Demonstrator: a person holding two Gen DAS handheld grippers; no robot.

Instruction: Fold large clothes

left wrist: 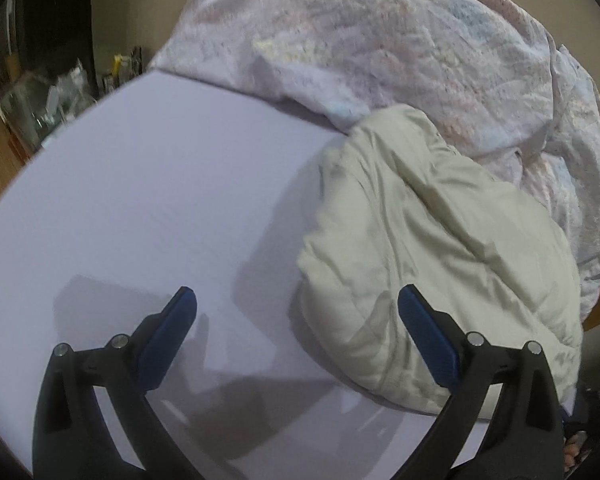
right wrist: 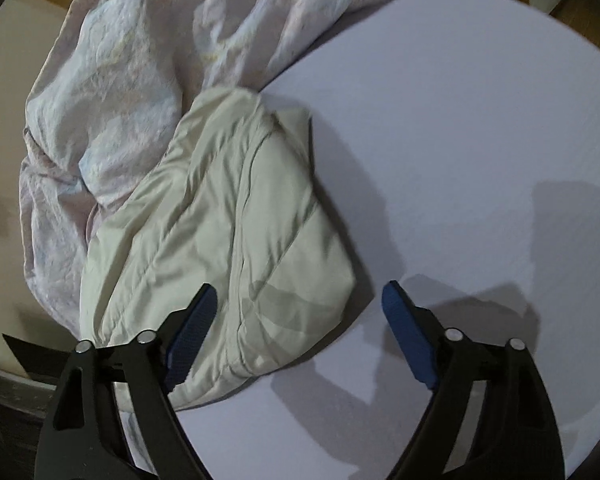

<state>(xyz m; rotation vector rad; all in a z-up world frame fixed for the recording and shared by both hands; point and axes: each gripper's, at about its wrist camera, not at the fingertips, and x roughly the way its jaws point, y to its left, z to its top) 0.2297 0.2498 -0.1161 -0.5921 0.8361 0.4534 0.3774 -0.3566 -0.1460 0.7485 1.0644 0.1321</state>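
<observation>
From the left wrist, the left gripper [left wrist: 296, 312] hangs with fingers spread wide and empty above the white worktop [left wrist: 160, 184]; the cream padded garment [left wrist: 428, 248] lies bundled beside a crumpled pale sheet [left wrist: 380, 40].

From the right wrist, the right gripper [right wrist: 298, 306] is likewise wide and empty over the garment's near edge. The garment looks folded already; next probably comes picking another piece.

Cream padded jacket [left wrist: 428, 248] folded into a bundle.
It lies on the pale table [left wrist: 160, 200], its far end touching a crumpled pinkish quilt [left wrist: 400, 48].
</observation>
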